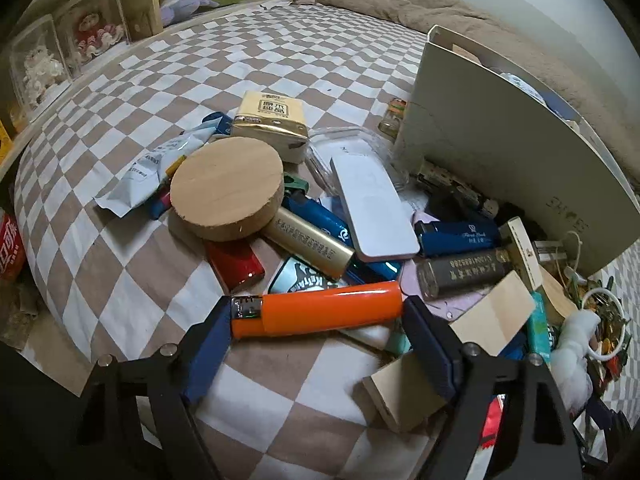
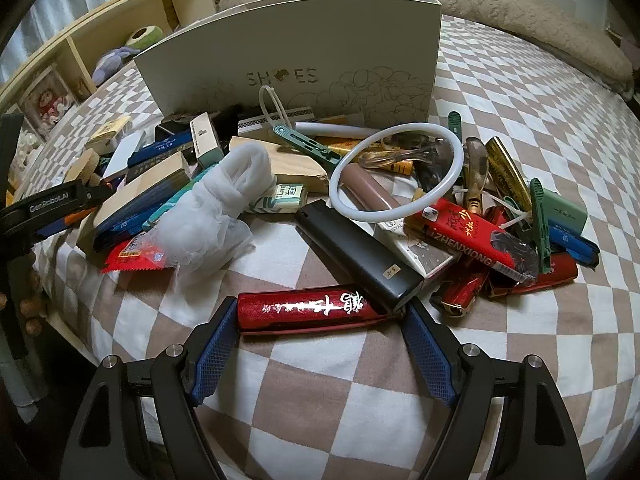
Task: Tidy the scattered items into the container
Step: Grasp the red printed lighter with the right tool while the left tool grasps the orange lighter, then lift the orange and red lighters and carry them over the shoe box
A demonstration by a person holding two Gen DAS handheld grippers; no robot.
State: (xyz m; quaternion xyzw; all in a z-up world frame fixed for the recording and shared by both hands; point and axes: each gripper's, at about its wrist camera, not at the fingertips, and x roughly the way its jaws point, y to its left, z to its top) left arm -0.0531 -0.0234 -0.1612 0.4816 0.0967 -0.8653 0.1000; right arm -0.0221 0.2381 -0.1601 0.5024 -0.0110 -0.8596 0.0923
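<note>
Both grippers are working a pile of small items on the checked brown-and-white bedsheet (image 1: 120, 248), in front of the tall cream cardboard shoe box (image 2: 288, 68) that is serving as the container.

The left gripper (image 1: 316, 316) is spanning the glossy orange plastic lighter (image 1: 324, 308) end to end; the lighter is lying crosswise at the near edge of the pile, and its two ends are sitting against the blue pads, so the jaws appear to be gripping it lengthwise. The right gripper (image 2: 320, 316) is bracketing the glittery red lighter with white lettering (image 2: 304, 308) in the same way. Its left end is meeting the pad; its right end is hidden under the matte black rectangular lighter (image 2: 356, 252), so full contact there cannot be confirmed.

A lengthwise hold on a smooth cylinder is judged liable to pivot or slip. Each lift is best made straight up and slowly, with the pads kept square on the end faces. The black lighter is resting on the red one and is likely to be dragged; the right side is best drawn toward the near side first. The box wall is high, and its opening is lying at the far side.
</note>
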